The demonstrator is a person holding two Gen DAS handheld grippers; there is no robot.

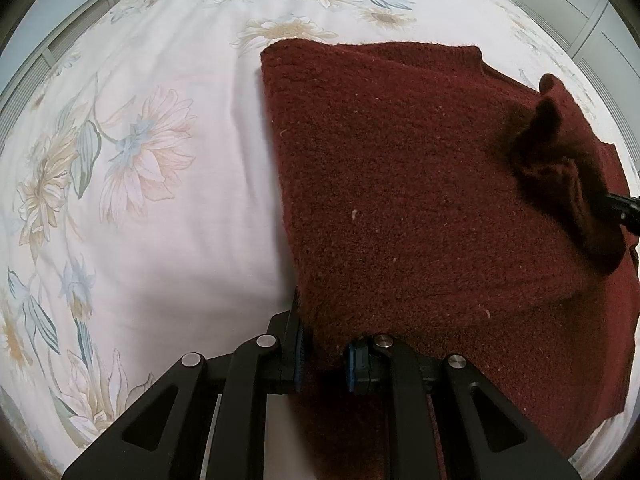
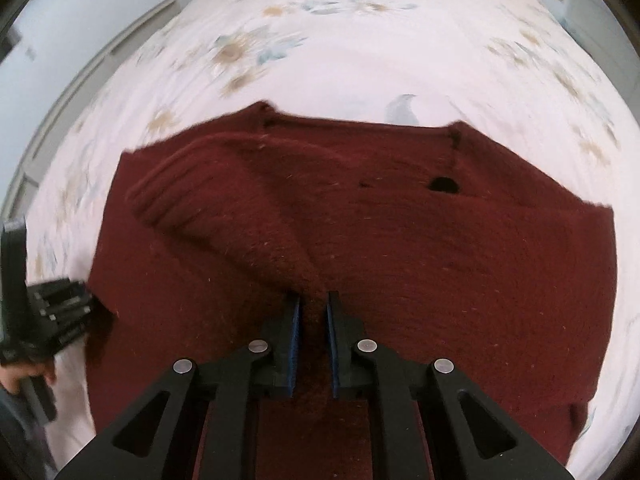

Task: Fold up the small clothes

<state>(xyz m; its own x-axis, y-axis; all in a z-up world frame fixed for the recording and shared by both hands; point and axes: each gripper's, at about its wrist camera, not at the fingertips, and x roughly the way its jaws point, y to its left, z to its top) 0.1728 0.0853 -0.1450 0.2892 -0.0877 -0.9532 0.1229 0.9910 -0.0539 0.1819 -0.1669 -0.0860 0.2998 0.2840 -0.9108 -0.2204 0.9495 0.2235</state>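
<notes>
- Sweater (image 1: pixel 400 184), dark red knit, lies on the flower-print bed (image 1: pixel 160 200), already partly doubled over; its near edges are lifted off the sheet by both tools.
- Left tool (image 1: pixel 324 356): blue pads nearly closed, pinching a near-left edge of the knit, which drapes over the fingertips.
- Right tool (image 2: pixel 314 320): narrow gap between the blue pads, filled by a bunched ridge of the fabric; grip looks firm. In the left view it shows at the far right, a raised fold of the garment hanging from it.
- Right view is motion-blurred; fine detail of the collar area cannot be read.
- Step in hand, by judgement: carrying the near portion across to lay a fold.
- To do it well: keep both pinches at matching height, move them together so the fold line stays straight, and align the carried edge with the far edge before lowering.
- Risk: thick knit may slump or bunch if one side leads.
</notes>
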